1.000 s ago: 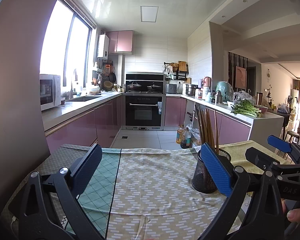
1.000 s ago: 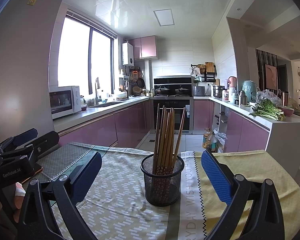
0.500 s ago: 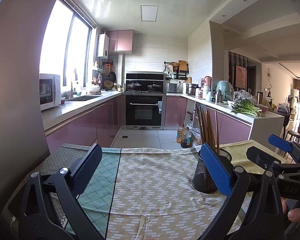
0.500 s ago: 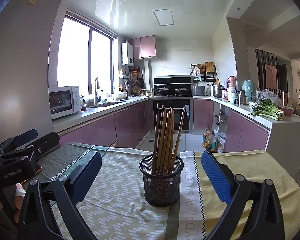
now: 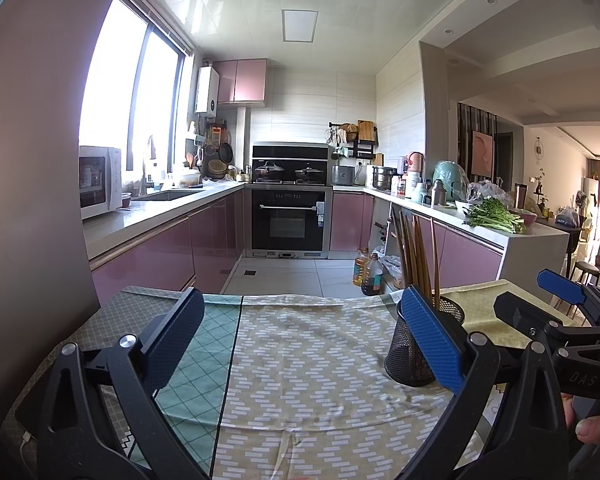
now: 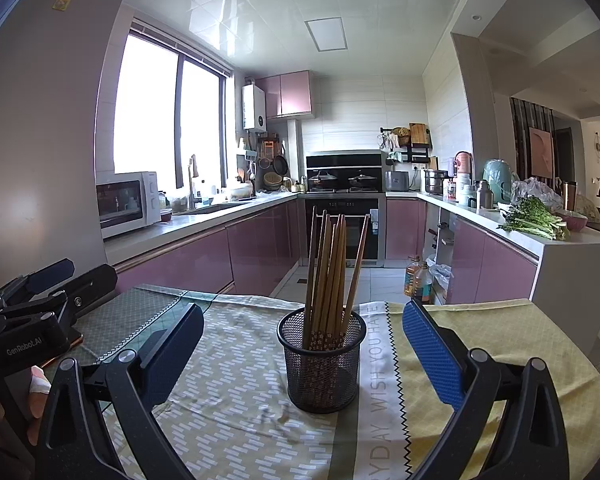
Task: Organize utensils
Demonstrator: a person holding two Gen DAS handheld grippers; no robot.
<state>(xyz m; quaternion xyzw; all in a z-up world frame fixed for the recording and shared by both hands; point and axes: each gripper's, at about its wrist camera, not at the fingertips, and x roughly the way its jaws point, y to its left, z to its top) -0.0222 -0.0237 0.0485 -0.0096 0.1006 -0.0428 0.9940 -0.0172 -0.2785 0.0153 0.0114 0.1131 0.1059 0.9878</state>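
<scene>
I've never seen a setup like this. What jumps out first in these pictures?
Probably the black mesh cup full of wooden chopsticks, standing upright on the patterned tablecloth right ahead of the open right gripper. The left gripper, also open and holding nothing, points at bare cloth, with the cup off to its right. Behind the table lies a kitchen with pink cabinets.

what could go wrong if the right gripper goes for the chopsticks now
The mesh holder stands free on a loose, wrinkled tablecloth, so it may tip or slide. The chopsticks lean bunched together, so the open right gripper may pinch several. The left gripper is open, not steadying the holder.
</scene>
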